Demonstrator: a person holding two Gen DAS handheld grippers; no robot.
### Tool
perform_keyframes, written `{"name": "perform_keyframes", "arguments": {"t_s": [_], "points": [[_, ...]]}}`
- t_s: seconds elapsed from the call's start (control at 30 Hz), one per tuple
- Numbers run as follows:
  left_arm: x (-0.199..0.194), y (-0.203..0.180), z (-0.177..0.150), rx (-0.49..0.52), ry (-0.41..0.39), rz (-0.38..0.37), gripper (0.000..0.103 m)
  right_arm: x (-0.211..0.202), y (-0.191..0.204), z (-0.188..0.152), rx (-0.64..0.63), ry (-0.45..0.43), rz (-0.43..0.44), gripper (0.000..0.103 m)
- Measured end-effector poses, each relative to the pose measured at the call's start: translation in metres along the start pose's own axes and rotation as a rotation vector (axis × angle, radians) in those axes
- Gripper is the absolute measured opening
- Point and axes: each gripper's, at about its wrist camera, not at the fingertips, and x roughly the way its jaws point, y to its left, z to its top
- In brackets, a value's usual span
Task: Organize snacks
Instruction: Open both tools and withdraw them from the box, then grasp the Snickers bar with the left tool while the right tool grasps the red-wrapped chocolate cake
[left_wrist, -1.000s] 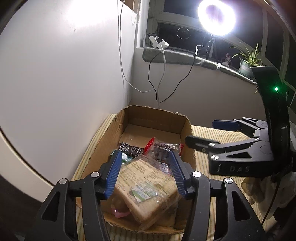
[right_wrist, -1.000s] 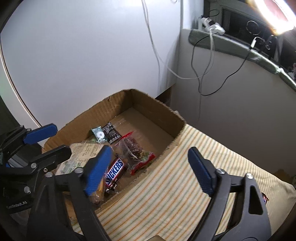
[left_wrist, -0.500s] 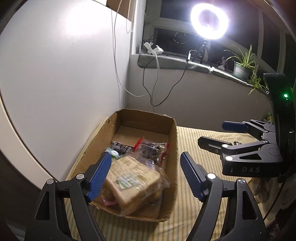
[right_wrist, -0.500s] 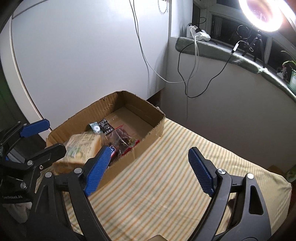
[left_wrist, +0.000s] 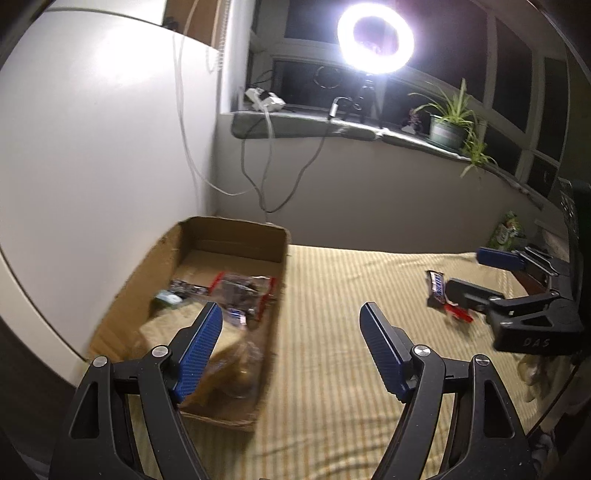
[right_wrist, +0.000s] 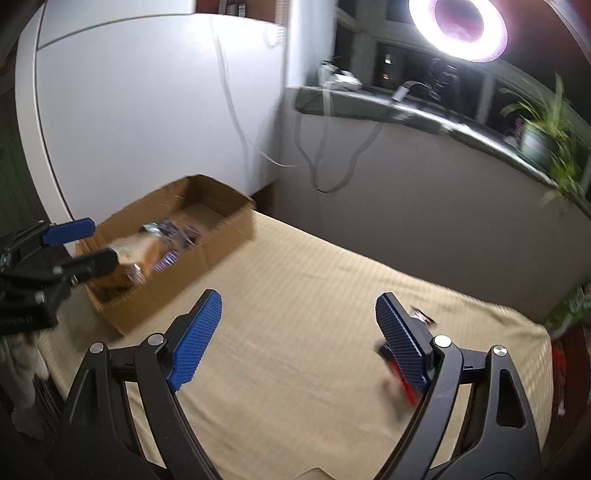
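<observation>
A cardboard box (left_wrist: 236, 236) stands at the left on the striped cloth. A wrapped bread loaf (left_wrist: 229, 347) lies in its near end, with a red-edged clear bag (left_wrist: 243, 288) and a dark packet (left_wrist: 184, 286) behind it. My left gripper (left_wrist: 291, 317) is open and empty, held back from the box's right wall. A Snickers bar (left_wrist: 436, 291) and a red wrapper (left_wrist: 460, 314) lie on the cloth at the right. My right gripper (right_wrist: 299, 306) hangs open and empty over the cloth, and its right finger partly hides the red wrapper (right_wrist: 402, 387). The box (right_wrist: 207, 251) is at its left.
The striped cloth (left_wrist: 351, 350) covers the surface up to a grey wall. A green packet (left_wrist: 509, 229) stands at the far right edge. A ring light (left_wrist: 375, 35), hanging cables and a potted plant (left_wrist: 447, 125) are on the window sill behind.
My left gripper opened and let go of the bread loaf, which now lies in the box, then drew back to the right. My right gripper swung right, away from the box, over the cloth.
</observation>
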Motion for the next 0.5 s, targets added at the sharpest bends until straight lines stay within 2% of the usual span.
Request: {"name": "perform_keyframes", "arguments": {"t_s": [0.27, 0.4, 0.5], "points": [[0.021, -0.038, -0.009, 0.023, 0.040, -0.082, 0.076, -0.026, -0.074, -0.064, 0.095, 0.057, -0.090, 0.088], [0.033, -0.060, -0.012, 0.044, 0.067, -0.124, 0.071, -0.028, -0.102, -0.090, 0.122, 0.098, -0.123, 0.088], [0.042, -0.074, -0.014, 0.054, 0.090, -0.150, 0.065, -0.028, -0.119, -0.100, 0.163, 0.108, -0.116, 0.088]]}}
